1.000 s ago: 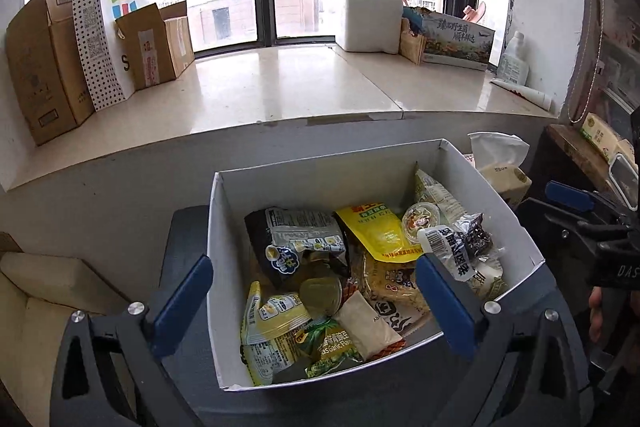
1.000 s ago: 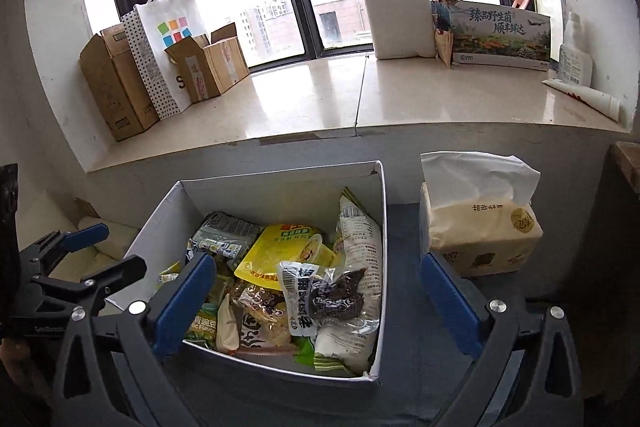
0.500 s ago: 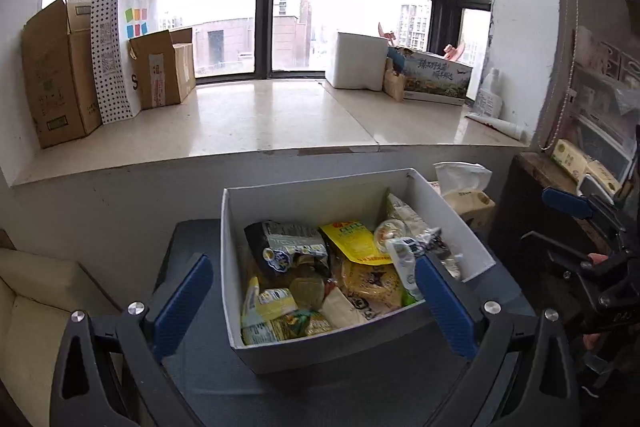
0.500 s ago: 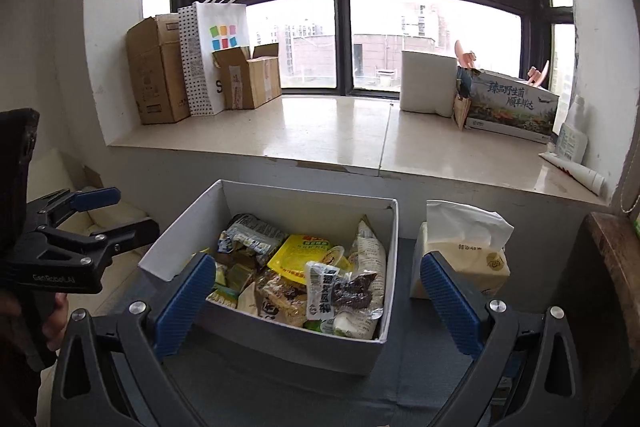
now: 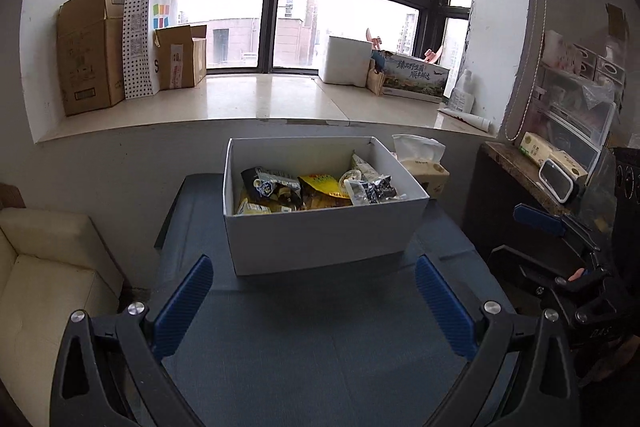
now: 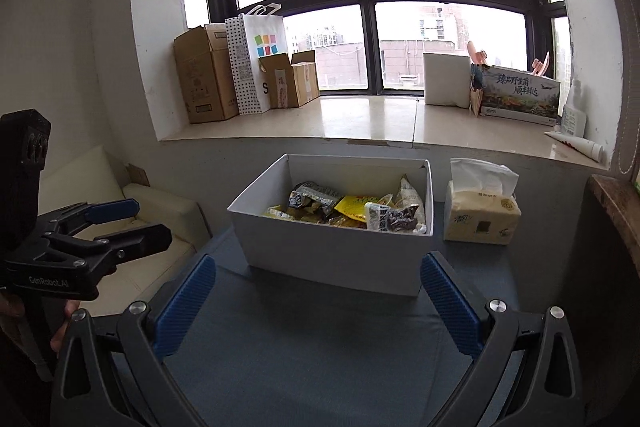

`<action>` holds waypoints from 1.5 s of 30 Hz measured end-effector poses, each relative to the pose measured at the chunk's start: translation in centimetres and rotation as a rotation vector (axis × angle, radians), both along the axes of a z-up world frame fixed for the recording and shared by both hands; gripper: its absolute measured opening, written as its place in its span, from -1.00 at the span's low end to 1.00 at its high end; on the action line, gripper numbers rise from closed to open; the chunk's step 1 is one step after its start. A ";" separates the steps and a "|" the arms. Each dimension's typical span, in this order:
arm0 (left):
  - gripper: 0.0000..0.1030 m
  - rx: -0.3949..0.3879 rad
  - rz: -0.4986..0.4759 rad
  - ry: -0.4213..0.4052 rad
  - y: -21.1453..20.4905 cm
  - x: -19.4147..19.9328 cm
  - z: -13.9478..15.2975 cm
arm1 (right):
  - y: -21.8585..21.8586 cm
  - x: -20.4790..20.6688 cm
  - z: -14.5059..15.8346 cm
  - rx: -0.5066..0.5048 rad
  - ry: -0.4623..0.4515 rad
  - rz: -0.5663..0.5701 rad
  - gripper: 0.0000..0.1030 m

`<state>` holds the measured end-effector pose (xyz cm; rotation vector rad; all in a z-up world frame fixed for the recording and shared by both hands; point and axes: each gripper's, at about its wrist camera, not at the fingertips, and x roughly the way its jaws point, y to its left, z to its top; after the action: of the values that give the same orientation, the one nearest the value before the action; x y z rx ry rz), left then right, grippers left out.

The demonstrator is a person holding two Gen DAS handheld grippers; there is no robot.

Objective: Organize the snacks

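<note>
Matt white card for the box (image 5: 320, 239), smooth-walled. Glossy crinkled foil and plastic film on the snack packets (image 6: 352, 211). Dull blue-grey woven cloth over the table (image 5: 312, 339). Soft printed plastic around the tissue pack (image 6: 482, 223), limp paper at its top. Polished pale stone on the sill (image 6: 360, 121). Plain brown cardboard for the cartons (image 5: 88, 55). Ribbed blue rubbery pads (image 5: 182, 309) on matt black plastic arms.

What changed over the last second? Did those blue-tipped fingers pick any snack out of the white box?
No. Both grippers backed away from the white box: a second ago they looked down into it from close by, and now it sits farther off on the blue table. The left gripper and right gripper stayed open and empty. The snacks and tissue pack did not move.
</note>
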<state>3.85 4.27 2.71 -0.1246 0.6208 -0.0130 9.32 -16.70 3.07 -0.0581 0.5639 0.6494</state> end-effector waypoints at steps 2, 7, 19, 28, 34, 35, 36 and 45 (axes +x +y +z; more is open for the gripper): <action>1.00 0.012 -0.001 0.007 -0.7 -1.1 -0.3 | 0.0 -1.1 -0.5 -0.004 0.031 0.013 1.00; 1.00 0.023 -0.023 0.022 -1.4 -1.9 -0.4 | -1.0 -2.5 -0.9 0.036 0.052 -0.038 1.00; 1.00 0.015 -0.013 0.038 -1.1 -1.1 -0.6 | -1.7 -2.5 -0.7 0.030 0.056 -0.063 1.00; 1.00 0.012 -0.012 0.040 -1.1 -1.2 -0.6 | -1.6 -2.6 -0.7 0.029 0.060 -0.060 1.00; 1.00 0.015 -0.016 0.040 -1.1 -1.2 -0.5 | -1.7 -2.5 -0.8 0.033 0.065 -0.066 1.00; 1.00 0.017 -0.015 0.040 -1.1 -1.2 -0.6 | -1.7 -2.5 -0.8 0.033 0.066 -0.065 1.00; 1.00 0.017 -0.015 0.042 -1.1 -1.2 -0.6 | -1.8 -2.5 -0.8 0.033 0.066 -0.064 1.00; 1.00 0.012 -0.026 0.050 -1.3 -1.0 -0.8 | -1.6 -2.5 -0.9 0.030 0.074 -0.058 1.00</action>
<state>2.81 2.95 1.90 -0.1057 0.6721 -0.0315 6.81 -18.32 2.12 0.0102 0.6246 0.6048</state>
